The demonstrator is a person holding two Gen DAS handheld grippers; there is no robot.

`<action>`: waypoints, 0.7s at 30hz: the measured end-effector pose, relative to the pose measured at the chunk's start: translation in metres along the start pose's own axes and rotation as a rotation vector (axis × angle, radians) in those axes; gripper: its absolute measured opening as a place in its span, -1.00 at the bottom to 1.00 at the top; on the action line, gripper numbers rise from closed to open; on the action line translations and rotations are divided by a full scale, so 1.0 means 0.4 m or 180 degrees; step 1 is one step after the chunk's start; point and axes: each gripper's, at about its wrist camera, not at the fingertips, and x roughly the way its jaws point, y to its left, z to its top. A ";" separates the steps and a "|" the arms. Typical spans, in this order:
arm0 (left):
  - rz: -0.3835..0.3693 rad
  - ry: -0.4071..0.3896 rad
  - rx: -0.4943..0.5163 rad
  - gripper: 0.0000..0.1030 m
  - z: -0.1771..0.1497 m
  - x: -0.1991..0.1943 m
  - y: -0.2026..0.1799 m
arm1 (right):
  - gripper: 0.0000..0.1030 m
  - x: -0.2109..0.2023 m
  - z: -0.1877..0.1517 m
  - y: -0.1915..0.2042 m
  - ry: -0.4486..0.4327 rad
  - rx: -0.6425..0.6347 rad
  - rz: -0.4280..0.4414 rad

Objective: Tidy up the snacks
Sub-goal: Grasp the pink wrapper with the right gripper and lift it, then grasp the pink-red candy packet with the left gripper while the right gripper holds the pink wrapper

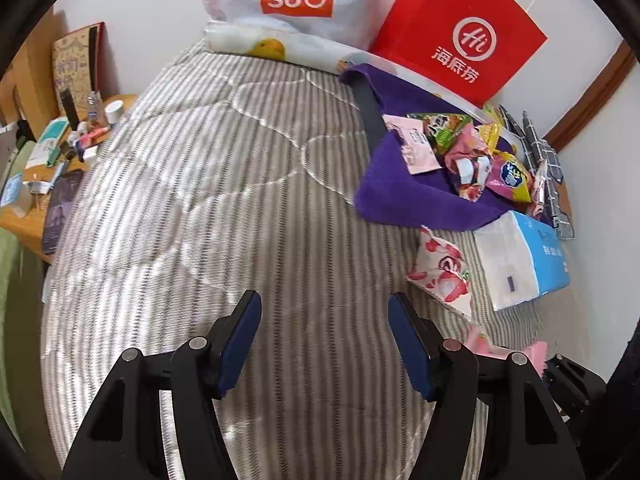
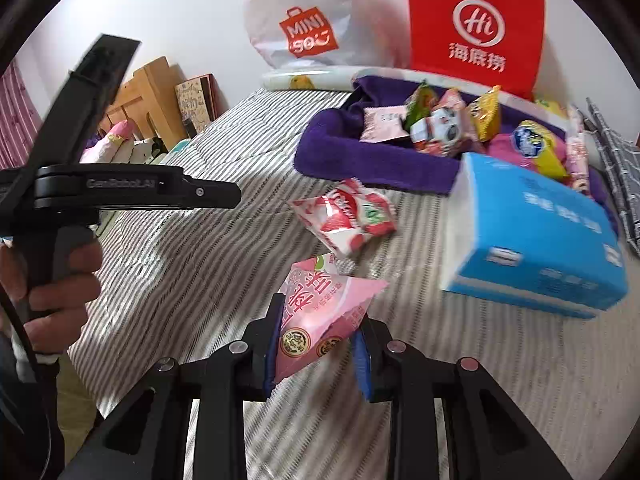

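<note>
My right gripper (image 2: 320, 322) is shut on a pink triangular snack packet (image 2: 320, 320), held just above the striped quilt (image 2: 200, 240). That same pink packet (image 1: 486, 344) shows at the lower right of the left wrist view. A red-and-white strawberry packet (image 2: 348, 216) lies loose on the quilt ahead, before a purple cloth (image 2: 360, 160) heaped with several snack packets (image 2: 444, 128). My left gripper (image 1: 324, 300) is open over bare quilt with nothing between its fingers. The strawberry packet (image 1: 444, 272) and purple cloth (image 1: 400, 192) are to its right. A hand (image 2: 60, 280) holds the left gripper's handle.
A blue-and-white tissue pack (image 2: 540, 240) lies on the quilt right of the loose packets. A red paper bag (image 2: 476, 28) and a white Miniso bag (image 2: 308, 20) lean on the wall behind. A cluttered wooden bedside table (image 1: 60, 140) stands at the left.
</note>
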 end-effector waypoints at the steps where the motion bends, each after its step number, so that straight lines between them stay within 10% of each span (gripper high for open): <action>1: -0.0022 0.0016 0.0000 0.27 0.001 0.005 -0.004 | -0.44 -0.010 -0.004 -0.007 -0.0006 0.0005 -0.0034; 21: -0.0210 0.0135 0.0071 0.40 0.036 0.083 -0.083 | -0.44 -0.123 -0.104 -0.281 -0.0047 0.0654 -0.0615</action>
